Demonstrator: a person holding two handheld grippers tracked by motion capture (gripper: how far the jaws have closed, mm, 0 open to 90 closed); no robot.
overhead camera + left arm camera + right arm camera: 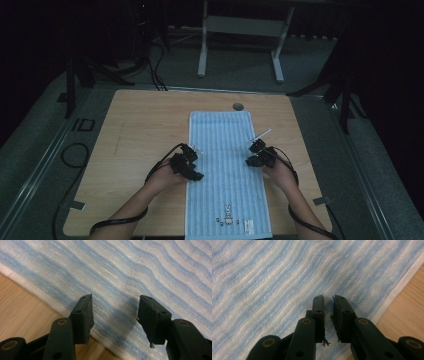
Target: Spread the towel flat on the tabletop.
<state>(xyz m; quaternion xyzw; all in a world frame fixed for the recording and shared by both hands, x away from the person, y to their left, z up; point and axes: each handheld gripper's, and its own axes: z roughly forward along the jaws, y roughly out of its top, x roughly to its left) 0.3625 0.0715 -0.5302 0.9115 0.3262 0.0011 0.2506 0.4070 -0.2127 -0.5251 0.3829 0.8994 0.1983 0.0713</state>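
Judging by how it lies, you have the blue-and-white striped terry towel (226, 172) spread flat and lengthwise down the middle of the light wooden table (140, 130), its near end with the small printed figures at the table's front edge. No fold is started yet as far as the frames show; both long edges still lie flat on the wood, so the whole fold seems to be ahead of you.

Your left gripper (192, 162) sits at the towel's left long edge, about midway along it. In the left gripper view its jaws stand well apart above the cloth (125, 277), released, with the white hem and bare wood just below them.

Your right gripper (256, 154) sits at the towel's right long edge, roughly opposite. In the right gripper view its jaws are almost together with a thin gap showing; a few loose threads cling to the pads, but no fold of towel (274, 277) is pinched between them.

No containers are on the table.
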